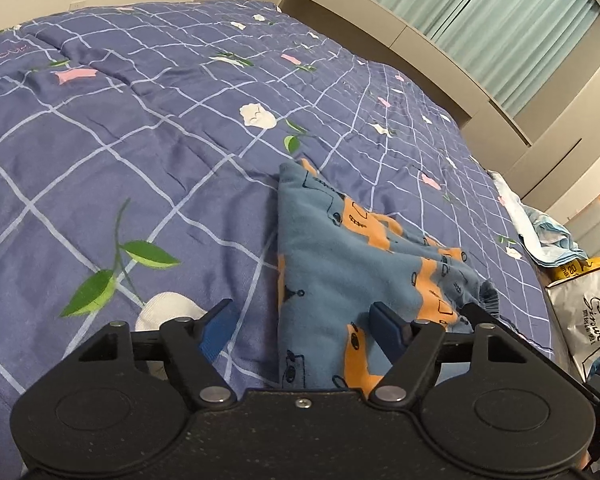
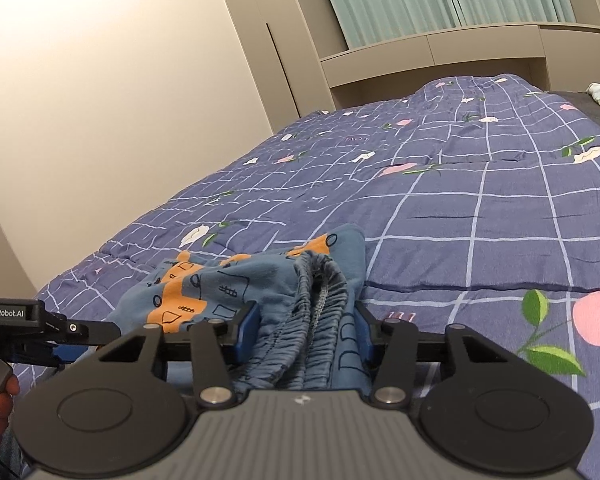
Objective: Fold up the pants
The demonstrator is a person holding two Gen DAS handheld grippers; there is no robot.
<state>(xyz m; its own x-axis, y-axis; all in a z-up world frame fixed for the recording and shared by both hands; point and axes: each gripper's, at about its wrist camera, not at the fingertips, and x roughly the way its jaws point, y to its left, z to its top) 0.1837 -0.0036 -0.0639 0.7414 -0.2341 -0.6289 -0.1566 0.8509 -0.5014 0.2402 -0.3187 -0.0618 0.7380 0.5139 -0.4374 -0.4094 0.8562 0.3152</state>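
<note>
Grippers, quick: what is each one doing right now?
Left gripper: open, pants partly between its fingers, not clamped.
Right gripper: open around the bunched waistband, not clamped.

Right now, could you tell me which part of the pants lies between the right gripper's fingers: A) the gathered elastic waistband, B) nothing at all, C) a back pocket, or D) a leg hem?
A: in the right wrist view the right gripper has the ruched, stitched waistband of the blue and orange pants bunched between its two blue pads.
</note>
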